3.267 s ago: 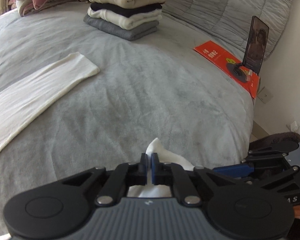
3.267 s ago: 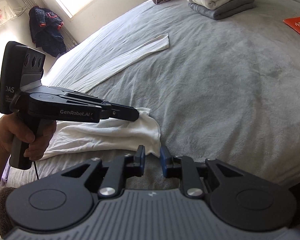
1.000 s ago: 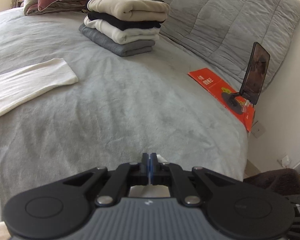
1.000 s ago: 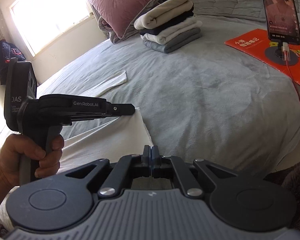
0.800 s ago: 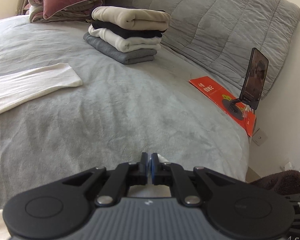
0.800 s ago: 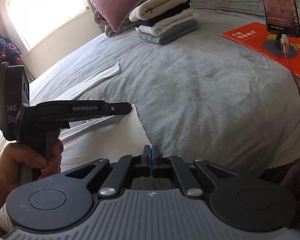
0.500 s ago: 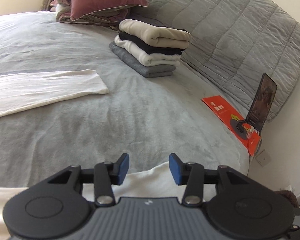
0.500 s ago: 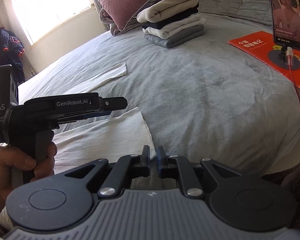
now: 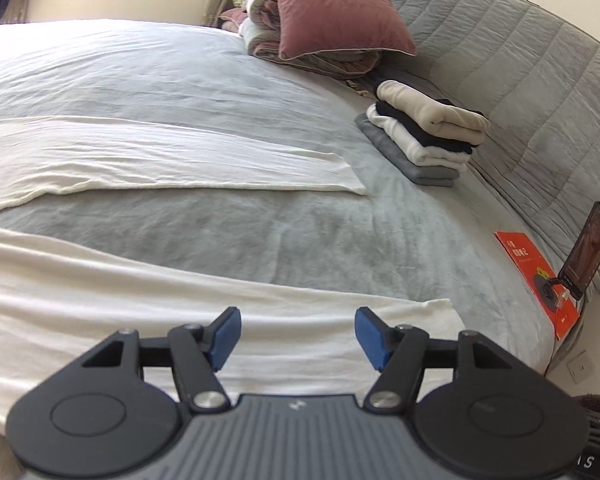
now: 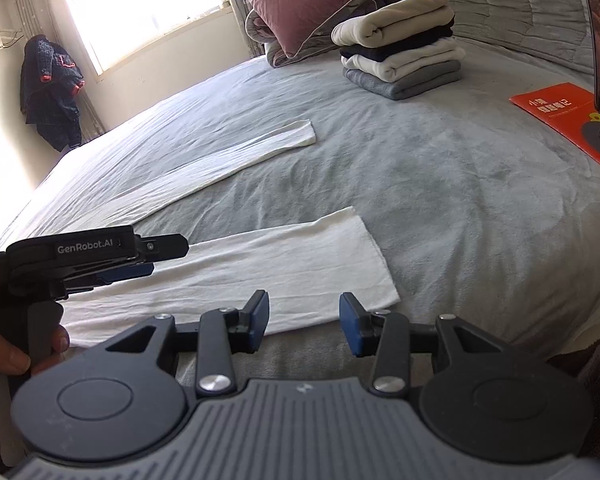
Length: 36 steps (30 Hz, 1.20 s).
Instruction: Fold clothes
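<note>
Long white knit garment leg (image 10: pixel 300 256) lying flat, long axis leftward; left gripper (image 9: pixel 298 338) directly above, right gripper (image 10: pixel 303 322) at near hem; both opening, empty.

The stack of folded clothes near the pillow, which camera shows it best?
The right wrist view: the stack of four folded cream, black, white and grey garments sits large and sharp there, every layer distinct. The left wrist view shows the same stack smaller, off to the right, though still whole.
</note>
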Motion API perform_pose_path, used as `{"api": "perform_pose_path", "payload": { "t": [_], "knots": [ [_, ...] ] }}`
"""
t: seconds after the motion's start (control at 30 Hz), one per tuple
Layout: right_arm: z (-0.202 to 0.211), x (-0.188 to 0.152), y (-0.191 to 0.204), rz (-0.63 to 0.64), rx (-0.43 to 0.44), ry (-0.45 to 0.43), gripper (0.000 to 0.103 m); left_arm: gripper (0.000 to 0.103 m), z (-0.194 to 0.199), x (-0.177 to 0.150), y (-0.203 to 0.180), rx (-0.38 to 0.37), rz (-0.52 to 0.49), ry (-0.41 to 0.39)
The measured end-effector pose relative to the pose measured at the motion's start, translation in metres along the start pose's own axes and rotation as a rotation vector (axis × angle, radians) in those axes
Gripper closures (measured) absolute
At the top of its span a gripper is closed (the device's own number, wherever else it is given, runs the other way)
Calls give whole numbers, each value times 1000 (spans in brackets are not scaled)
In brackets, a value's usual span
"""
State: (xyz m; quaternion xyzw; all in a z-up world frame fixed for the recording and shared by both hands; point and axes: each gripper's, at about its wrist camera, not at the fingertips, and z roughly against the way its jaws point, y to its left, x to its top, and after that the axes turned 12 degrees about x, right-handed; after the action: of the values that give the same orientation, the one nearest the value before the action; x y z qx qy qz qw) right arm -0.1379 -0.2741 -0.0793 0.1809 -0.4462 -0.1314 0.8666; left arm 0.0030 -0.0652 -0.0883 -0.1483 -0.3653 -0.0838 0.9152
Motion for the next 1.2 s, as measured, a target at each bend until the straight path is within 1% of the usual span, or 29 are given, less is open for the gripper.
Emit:
{"api": "perform_pose_path", "payload": {
  "t": [0.17,0.33,0.5,0.6,0.73,0.83,0.93,1.0,1.2],
  "knots": [
    [-6,-5,14,15,26,19,56,36,16,-9,30,75,72,-17],
    [-14,-11,29,34,54,43,55,36,29,-20,55,150,95,-54],
    [-24,-15,48,65,67,61,53,36,44,-37,77,190,81,-106],
    [-30,-17,61,92,74,70,52,36,51,-48,88,203,62,-124],
    [-40,-22,77,134,83,81,50,36,63,-61,102,210,40,-129],
    [-48,-29,91,179,94,106,50,36,74,-65,109,240,42,-115],
    [-56,-36,105,244,116,132,50,35,86,-64,124,256,85,-91],
    [-58,-41,114,299,134,140,50,35,94,-65,139,263,134,-78],
    [-67,-56,135,485,165,177,50,36,110,-66,191,277,336,-84]
  ]
}}
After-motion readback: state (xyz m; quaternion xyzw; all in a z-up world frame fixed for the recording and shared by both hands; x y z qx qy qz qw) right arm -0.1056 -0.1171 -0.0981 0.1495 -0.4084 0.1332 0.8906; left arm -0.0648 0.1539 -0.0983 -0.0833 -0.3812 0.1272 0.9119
